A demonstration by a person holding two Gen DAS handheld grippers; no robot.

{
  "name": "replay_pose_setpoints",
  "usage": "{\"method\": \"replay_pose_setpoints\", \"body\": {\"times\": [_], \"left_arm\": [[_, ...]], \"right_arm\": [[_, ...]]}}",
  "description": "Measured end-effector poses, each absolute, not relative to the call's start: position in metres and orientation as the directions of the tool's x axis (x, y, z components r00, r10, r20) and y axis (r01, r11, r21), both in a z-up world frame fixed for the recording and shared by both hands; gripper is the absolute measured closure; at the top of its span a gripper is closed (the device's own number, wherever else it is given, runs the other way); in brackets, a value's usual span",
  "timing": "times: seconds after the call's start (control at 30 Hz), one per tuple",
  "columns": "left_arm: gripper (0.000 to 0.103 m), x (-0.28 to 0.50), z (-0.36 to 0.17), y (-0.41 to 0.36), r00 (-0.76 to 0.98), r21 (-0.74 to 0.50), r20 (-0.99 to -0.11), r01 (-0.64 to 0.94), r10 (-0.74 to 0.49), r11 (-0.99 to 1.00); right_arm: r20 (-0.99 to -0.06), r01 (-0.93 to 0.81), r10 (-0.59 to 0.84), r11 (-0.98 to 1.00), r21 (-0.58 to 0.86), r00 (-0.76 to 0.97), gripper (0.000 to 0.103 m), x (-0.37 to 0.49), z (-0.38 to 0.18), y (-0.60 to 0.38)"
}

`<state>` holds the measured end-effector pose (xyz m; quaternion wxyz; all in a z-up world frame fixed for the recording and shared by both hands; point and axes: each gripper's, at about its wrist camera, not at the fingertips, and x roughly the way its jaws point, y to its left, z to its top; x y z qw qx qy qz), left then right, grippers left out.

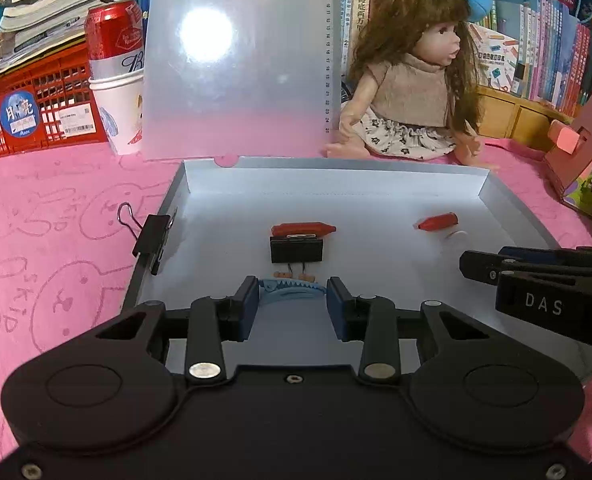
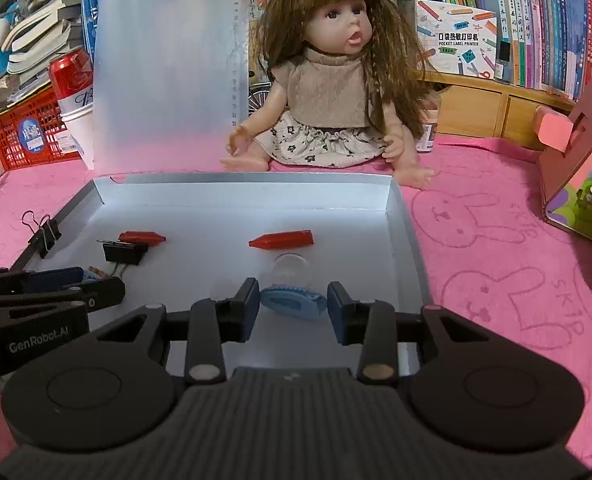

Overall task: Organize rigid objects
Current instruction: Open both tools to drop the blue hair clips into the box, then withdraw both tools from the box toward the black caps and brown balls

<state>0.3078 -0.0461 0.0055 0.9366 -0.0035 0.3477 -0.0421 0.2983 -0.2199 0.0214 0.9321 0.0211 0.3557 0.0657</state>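
Left gripper (image 1: 292, 300) clamped on one blue hair clip (image 1: 292, 289); right gripper (image 2: 292, 300) clamped on a second blue clip (image 2: 292, 300), both low over grey tray (image 2: 400, 220). Inside: two red crayons (image 2: 282, 239), one black binder clip (image 2: 123, 254), one clear disc (image 2: 290, 266). Another binder clip (image 1: 152, 236) on the left rim. Behind: one doll (image 2: 332, 92).

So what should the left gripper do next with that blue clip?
Probably open a little and let go. The left gripper pinches the blue hair clip low over the floor of the open grey box, just in front of the black binder clip and a red crayon already lying inside. It looks near enough to land softly, though I cannot tell whether it touches the floor.
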Motion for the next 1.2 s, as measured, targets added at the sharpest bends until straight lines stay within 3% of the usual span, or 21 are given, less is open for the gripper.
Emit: {"method": "replay_pose_setpoints", "body": {"times": [0.27, 0.4, 0.53, 0.8, 1.2], "left_arm": [[0.067, 0.305, 0.004, -0.049, 0.764, -0.015, -0.641, 0.083, -0.073, 0.996], [0.066, 0.303, 0.007, -0.048, 0.758, -0.018, -0.648, 0.082, -0.074, 0.996], [0.057, 0.297, 0.013, -0.044, 0.767, -0.021, -0.636, 0.087, -0.080, 0.996], [0.044, 0.272, 0.035, -0.029, 0.792, -0.055, -0.601, 0.099, -0.112, 0.994], [0.038, 0.194, 0.047, -0.014, 0.807, -0.085, -0.562, 0.158, -0.178, 0.984]], "right_arm": [[-0.663, -0.103, 0.141, 0.990, 0.097, 0.736, 0.054, 0.299, 0.018, -0.220], [-0.655, -0.097, 0.153, 0.988, 0.122, 0.740, 0.040, 0.296, 0.022, -0.224], [-0.641, -0.108, 0.165, 0.986, 0.127, 0.750, 0.037, 0.289, 0.032, -0.227], [-0.585, -0.140, 0.183, 0.983, 0.119, 0.790, 0.022, 0.261, 0.061, -0.235], [-0.535, -0.217, 0.191, 0.976, 0.013, 0.823, 0.016, 0.181, 0.069, -0.222]]}}
